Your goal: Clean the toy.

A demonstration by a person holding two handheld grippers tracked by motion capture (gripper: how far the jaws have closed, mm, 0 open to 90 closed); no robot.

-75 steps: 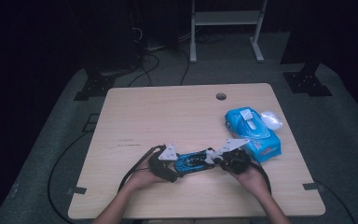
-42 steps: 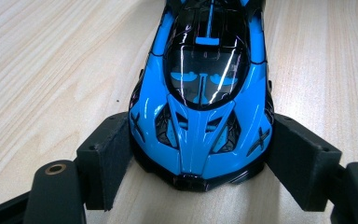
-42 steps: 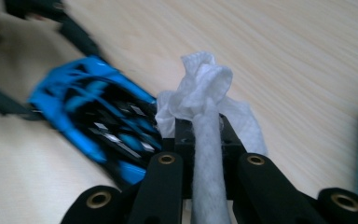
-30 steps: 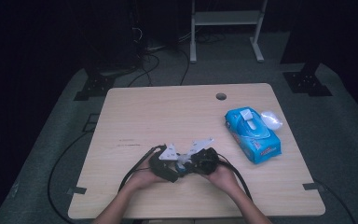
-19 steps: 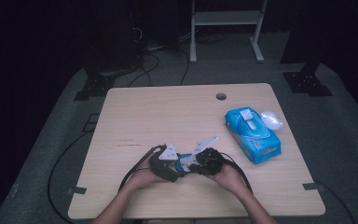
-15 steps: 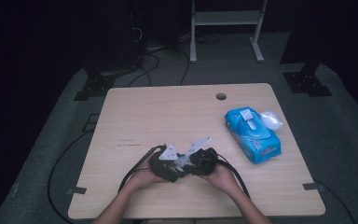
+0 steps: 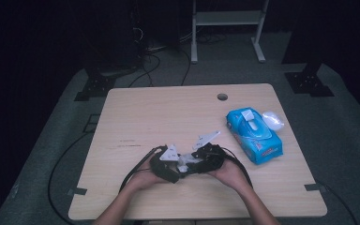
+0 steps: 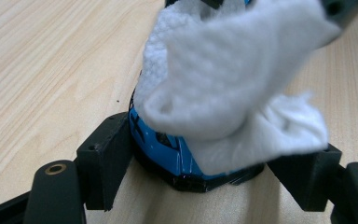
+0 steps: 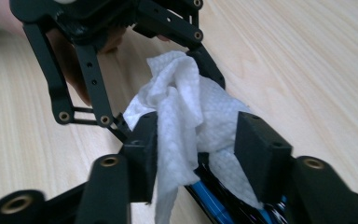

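I am keeping my right gripper point(image 9: 196, 154) pinched on the white wipe point(image 9: 186, 116) and draping it straight ahead over the blue-and-black object point(image 8: 168, 149), which my left gripper point(image 8: 205, 158) is clamping facing it near the table's point(image 7: 168, 112) front edge

A white wipe point(image 8: 233, 88) drapes over a blue object point(image 8: 163, 140) (black-rimmed) clamped between the jaws.

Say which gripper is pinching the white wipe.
The right gripper: its jaws clamp the wipe, which drapes over the blue item. The left gripper grips that blue item instead, beneath the wipe.
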